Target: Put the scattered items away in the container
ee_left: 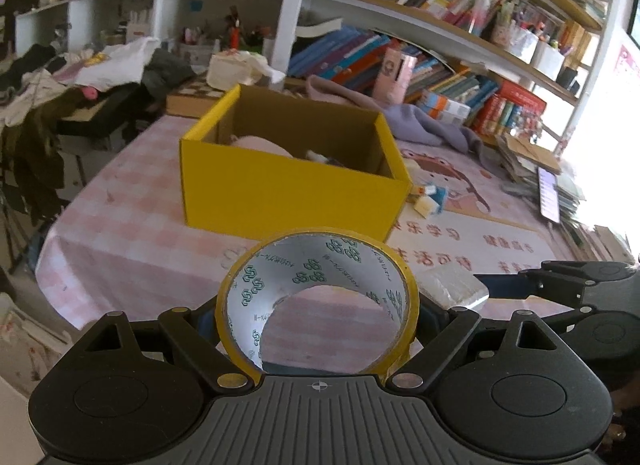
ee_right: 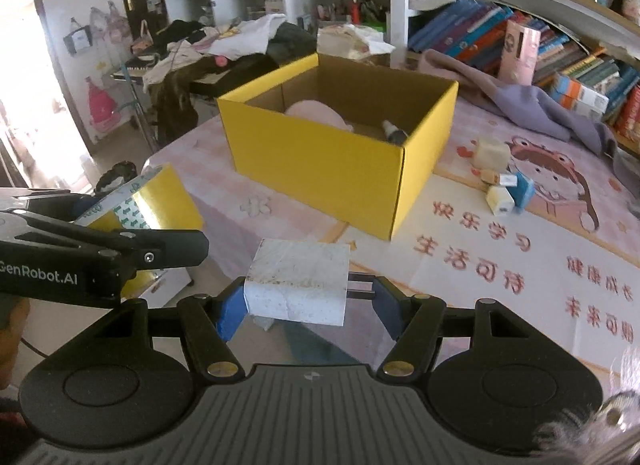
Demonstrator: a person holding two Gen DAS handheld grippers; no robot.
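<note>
The left gripper clasps a tape roll; the right gripper pinches a white block. The yellow box lies ahead of both, slightly nearer the left.

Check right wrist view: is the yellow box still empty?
No. The yellow box already holds a pink soft item and a small dark bottle-like thing, visible over its rim.

Open yellow box on the desk, items around it

Tape roll and white block are both held off the desk near the box; small blocks lie right of it.
</note>
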